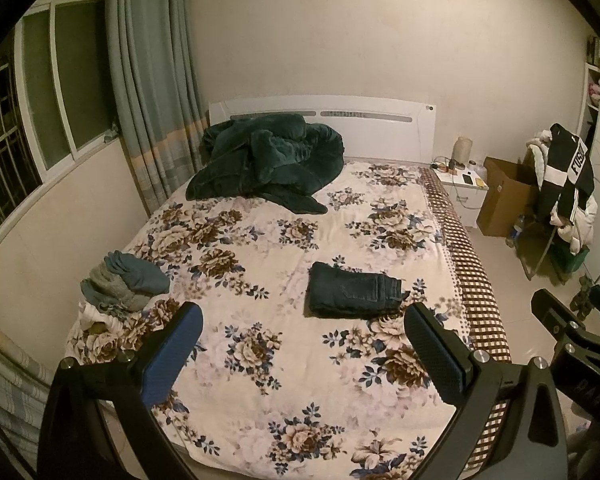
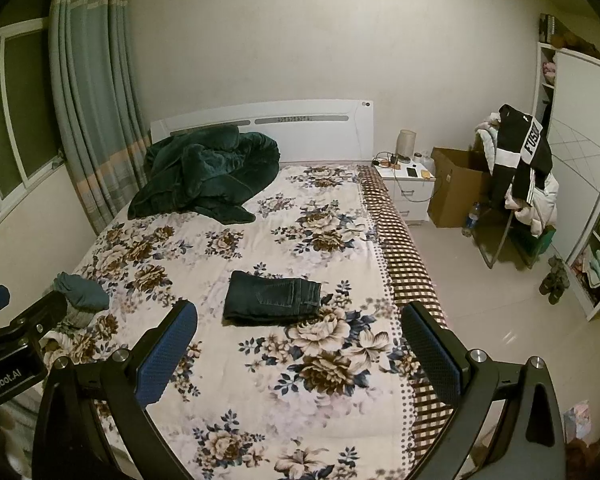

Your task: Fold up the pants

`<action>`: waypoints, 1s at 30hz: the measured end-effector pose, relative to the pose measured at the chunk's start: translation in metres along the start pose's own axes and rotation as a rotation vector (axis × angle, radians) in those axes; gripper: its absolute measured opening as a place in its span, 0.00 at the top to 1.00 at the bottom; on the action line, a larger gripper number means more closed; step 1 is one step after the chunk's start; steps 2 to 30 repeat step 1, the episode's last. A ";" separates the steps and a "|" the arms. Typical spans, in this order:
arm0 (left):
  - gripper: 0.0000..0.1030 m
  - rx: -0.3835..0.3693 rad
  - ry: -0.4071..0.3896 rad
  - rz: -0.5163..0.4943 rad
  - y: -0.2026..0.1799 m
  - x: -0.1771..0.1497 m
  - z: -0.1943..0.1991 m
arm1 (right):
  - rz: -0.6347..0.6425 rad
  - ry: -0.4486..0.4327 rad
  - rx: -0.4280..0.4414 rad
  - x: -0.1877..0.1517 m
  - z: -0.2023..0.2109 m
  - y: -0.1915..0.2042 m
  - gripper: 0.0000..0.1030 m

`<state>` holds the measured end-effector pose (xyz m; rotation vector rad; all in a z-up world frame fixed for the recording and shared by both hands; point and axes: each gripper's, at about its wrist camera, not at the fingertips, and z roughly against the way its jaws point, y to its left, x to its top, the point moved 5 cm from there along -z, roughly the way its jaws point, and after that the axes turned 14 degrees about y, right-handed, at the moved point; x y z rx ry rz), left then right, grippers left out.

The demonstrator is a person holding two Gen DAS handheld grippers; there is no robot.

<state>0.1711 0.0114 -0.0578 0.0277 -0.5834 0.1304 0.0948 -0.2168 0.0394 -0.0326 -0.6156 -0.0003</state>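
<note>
A pair of dark blue jeans [image 1: 354, 290] lies folded into a compact rectangle on the floral bedspread [image 1: 260, 360]; it also shows in the right wrist view [image 2: 272, 298]. My left gripper [image 1: 302, 320] is open and empty, held above the bed's near end, short of the jeans. My right gripper [image 2: 298, 320] is open and empty, also held back over the near end of the bed [image 2: 260, 380]. The right gripper shows at the right edge of the left wrist view [image 1: 572, 316]. The left gripper shows at the left edge of the right wrist view [image 2: 24, 308].
A small pile of folded clothes [image 1: 124, 284] sits at the bed's left edge. A dark green blanket [image 1: 268, 160] is bunched by the headboard. To the right stand a nightstand [image 2: 410, 188], a cardboard box [image 2: 454, 188] and a chair draped with clothes [image 2: 520, 176].
</note>
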 end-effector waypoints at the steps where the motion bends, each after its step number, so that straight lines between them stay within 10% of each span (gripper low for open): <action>1: 0.00 -0.003 0.000 0.002 -0.001 0.001 0.001 | -0.002 -0.001 0.001 0.000 0.000 0.001 0.00; 30: 0.00 -0.003 0.000 0.002 -0.001 0.001 0.001 | -0.002 -0.001 0.001 0.000 0.000 0.001 0.00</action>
